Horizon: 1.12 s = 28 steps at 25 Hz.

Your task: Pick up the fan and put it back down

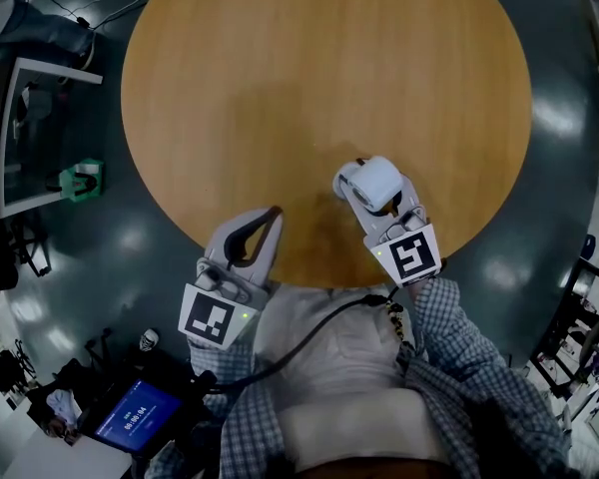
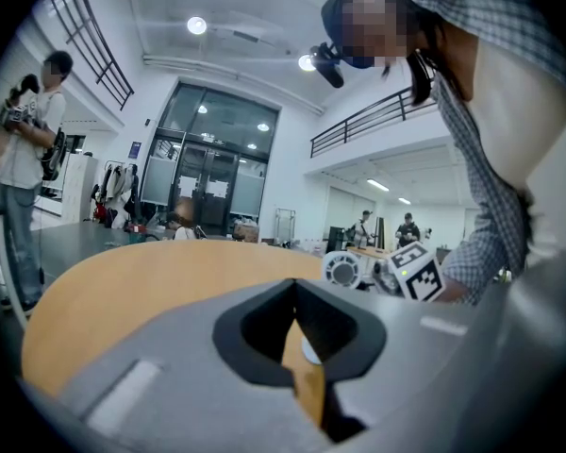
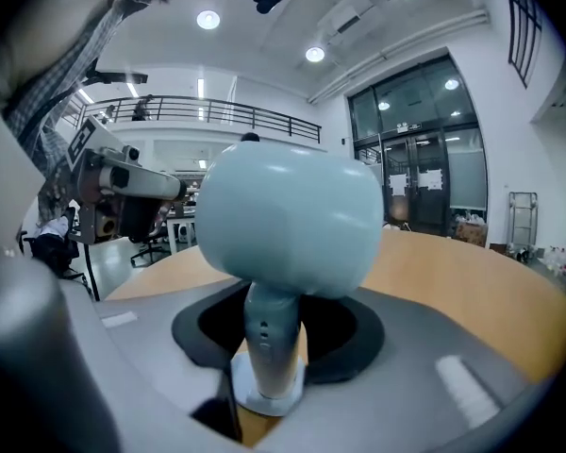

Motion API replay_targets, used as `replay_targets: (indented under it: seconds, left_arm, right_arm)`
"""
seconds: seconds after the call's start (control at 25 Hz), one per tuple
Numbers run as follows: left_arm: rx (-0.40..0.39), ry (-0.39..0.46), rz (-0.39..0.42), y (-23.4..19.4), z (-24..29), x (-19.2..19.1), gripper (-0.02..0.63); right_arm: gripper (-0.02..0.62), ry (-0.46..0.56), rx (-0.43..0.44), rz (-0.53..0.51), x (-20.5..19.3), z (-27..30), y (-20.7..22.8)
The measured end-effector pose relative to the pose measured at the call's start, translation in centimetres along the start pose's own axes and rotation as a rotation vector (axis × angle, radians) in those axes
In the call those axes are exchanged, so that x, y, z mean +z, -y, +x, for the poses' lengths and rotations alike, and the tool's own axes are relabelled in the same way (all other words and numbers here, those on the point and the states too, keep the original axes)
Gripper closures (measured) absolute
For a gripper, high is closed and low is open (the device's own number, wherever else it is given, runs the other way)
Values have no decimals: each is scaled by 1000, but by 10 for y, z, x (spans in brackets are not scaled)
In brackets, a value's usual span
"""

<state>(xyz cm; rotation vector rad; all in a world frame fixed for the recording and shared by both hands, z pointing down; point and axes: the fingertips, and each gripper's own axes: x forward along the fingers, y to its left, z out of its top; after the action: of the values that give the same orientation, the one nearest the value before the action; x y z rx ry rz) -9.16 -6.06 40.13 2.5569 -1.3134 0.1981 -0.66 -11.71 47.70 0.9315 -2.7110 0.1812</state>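
A small pale-blue fan (image 1: 377, 181) stands upright on the round wooden table (image 1: 280, 68) near its front edge. My right gripper (image 1: 376, 187) reaches around it, one finger on each side. In the right gripper view the fan's round head (image 3: 288, 225) fills the middle, and its stem and base disc sit in the hollow of the black pads with a gap on both sides. The right gripper (image 3: 278, 352) is open. My left gripper (image 1: 275, 213) rests at the table's front edge, to the left of the fan and apart from it, shut and empty. From the left gripper view the fan (image 2: 341, 270) stands off to the right.
The dark floor rings the table. A green object (image 1: 83, 180) and a framed glass panel (image 1: 30, 138) lie at the left, and a lit screen (image 1: 135, 412) at the lower left. A person (image 2: 24, 149) stands far behind the table in the left gripper view.
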Motion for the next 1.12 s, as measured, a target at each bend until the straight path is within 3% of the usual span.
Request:
replay_targets:
  seconds: [0.36, 1.12]
  left_arm:
    - [-16, 33, 28, 0, 6, 10, 606]
    - [-113, 182, 180, 28, 28, 86, 606]
  right_arm:
    - [456, 25, -45, 0, 23, -14, 15]
    - [456, 181, -108, -72, 123, -72, 30]
